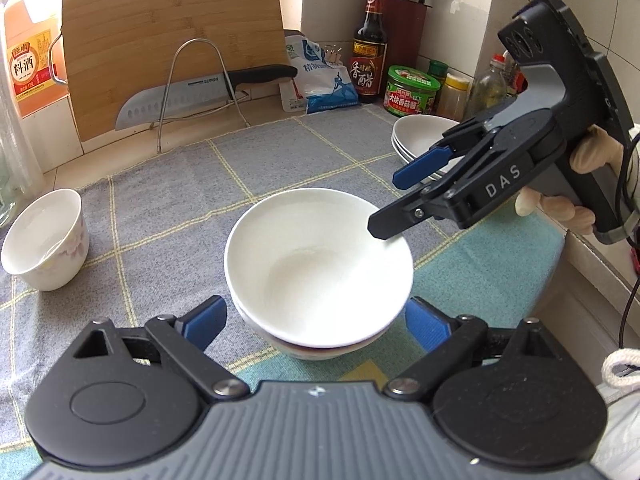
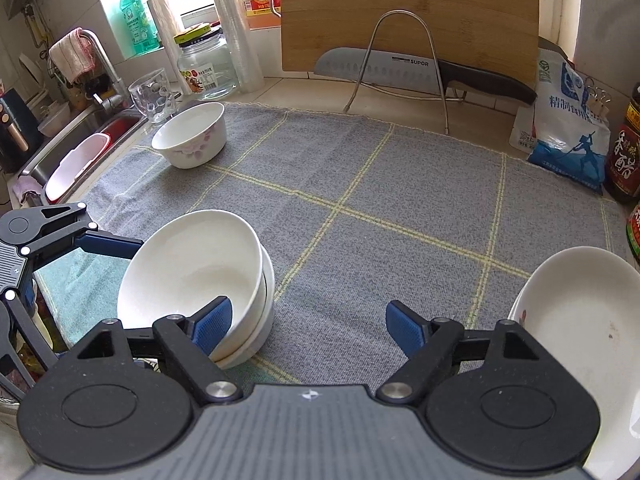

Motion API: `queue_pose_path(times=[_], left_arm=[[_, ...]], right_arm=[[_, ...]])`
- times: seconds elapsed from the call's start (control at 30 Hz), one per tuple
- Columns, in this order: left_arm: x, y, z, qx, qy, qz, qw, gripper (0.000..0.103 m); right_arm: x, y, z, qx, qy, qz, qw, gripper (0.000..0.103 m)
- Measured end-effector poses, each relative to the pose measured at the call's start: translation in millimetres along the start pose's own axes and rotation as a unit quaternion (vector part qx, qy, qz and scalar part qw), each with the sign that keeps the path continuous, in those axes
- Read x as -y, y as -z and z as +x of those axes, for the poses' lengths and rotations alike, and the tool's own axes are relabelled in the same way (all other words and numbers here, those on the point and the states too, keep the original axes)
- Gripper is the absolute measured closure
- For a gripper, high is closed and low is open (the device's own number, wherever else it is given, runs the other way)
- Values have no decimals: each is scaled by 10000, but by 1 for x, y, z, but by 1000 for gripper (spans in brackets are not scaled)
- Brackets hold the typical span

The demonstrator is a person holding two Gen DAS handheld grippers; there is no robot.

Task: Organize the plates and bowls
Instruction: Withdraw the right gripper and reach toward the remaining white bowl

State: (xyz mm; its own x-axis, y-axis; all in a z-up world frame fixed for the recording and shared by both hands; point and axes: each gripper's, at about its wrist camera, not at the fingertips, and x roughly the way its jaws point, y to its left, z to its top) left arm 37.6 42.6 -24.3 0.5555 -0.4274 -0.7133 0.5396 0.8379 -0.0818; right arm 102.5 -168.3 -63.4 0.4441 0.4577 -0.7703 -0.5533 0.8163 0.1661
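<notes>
Two or more nested white bowls [image 1: 320,268] stand on the grey checked cloth [image 1: 168,200]. My left gripper [image 1: 316,324] is open, its blue pads flanking the lowest bowl with a thin gap showing. My right gripper [image 1: 396,200] hovers open over the stack's right rim, with nothing between its fingers. In the right wrist view the stack [image 2: 192,276] is at lower left, with the open right gripper [image 2: 308,328] beside it and the left gripper [image 2: 80,272] straddling it. A floral bowl [image 1: 44,240] [image 2: 188,136] stands apart. White plates [image 1: 420,136] [image 2: 576,320] are stacked at the right.
A knife on a wire rack [image 2: 400,68] and a cutting board [image 2: 408,12] stand at the back. A salt bag [image 2: 568,128], sauce bottles [image 1: 370,48] and jars [image 1: 412,90] crowd the back right. A glass cup [image 2: 154,96], a jar [image 2: 206,64] and the sink [image 2: 76,140] lie left.
</notes>
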Motion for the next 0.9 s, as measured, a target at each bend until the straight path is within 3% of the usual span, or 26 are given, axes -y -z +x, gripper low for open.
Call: queue_pose_path(times=[0.37,0.43,0.7,0.9], left_arm=[[-19,2,-31,383,-201,-281,9987,7],[-31,3,-36,466,-368,-395,9975,7],[-96,14,-32,521,-1338,-768,9867,7],[-142,20,-12,542,-1721,-996,9785,7]], right_arm=[[-3,-16,-4,211,-119,-29,9997,11],[-9,-26,-4,323,-128,-78,9994,6],[-44,-69,13,453,-267,-449,9976,0],[-74,-101,39,306,-223,-710,9968,0]])
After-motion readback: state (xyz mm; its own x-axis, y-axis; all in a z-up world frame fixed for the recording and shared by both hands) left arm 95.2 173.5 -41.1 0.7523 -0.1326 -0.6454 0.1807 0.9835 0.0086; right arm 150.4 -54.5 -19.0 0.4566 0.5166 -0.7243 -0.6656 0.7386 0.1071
